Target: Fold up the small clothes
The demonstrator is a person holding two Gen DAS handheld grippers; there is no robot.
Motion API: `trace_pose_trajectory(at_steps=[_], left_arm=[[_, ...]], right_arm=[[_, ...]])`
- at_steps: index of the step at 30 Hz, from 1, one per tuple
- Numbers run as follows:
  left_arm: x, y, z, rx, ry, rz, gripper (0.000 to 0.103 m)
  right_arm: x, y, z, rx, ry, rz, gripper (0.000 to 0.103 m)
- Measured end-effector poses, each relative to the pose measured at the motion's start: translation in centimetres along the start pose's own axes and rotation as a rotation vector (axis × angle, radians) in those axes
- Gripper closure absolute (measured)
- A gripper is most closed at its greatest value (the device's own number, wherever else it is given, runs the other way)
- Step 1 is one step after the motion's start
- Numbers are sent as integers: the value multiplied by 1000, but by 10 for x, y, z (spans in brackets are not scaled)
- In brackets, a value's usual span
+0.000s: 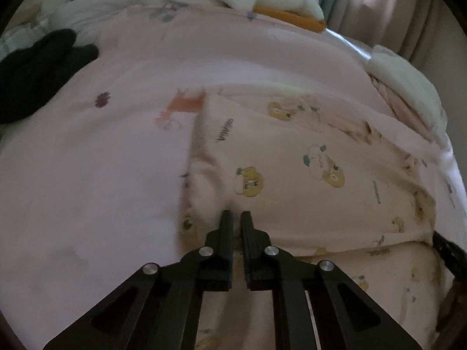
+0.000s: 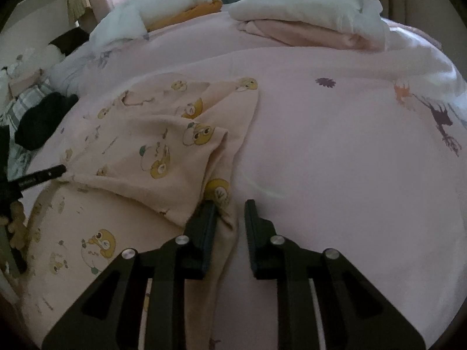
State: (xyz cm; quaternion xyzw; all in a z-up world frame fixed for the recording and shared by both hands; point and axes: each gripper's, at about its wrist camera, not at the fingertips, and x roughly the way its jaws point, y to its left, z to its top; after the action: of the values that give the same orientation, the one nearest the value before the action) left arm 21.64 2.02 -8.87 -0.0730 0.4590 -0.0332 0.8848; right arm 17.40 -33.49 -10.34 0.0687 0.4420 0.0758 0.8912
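A peach garment printed with yellow ducks lies on the pink bed sheet. In the left wrist view my left gripper is shut on the garment's near edge, and cloth shows in the thin slit between its fingers. From the right wrist view the garment is partly folded over itself. My right gripper is shut on a bunched fold of its right edge. One of the left gripper's fingers meets the garment's left edge, and the fold runs taut between the two grippers.
A black garment lies at the sheet's left side. Folded white and pink cloths are stacked at the far right. A white pillow with an orange item sits at the far end, below curtains.
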Motion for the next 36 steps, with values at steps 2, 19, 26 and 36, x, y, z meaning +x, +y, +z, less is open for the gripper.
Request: trace_pose_trajectory(at_steps=[2, 19, 26, 36], left_arm=[[-5, -2, -2, 26, 11, 30, 92], [-129, 35, -82, -117, -152, -5, 30], [-139, 56, -119, -122, -205, 16, 2], [-149, 82, -145, -212, -99, -159, 2]], right_arm=[[1, 0, 1, -1, 0, -2, 85], [-20, 25, -8, -63, -40, -156, 15], [-55, 66, -29, -120, -52, -155, 0], [-135, 71, -61, 46, -83, -33, 0]])
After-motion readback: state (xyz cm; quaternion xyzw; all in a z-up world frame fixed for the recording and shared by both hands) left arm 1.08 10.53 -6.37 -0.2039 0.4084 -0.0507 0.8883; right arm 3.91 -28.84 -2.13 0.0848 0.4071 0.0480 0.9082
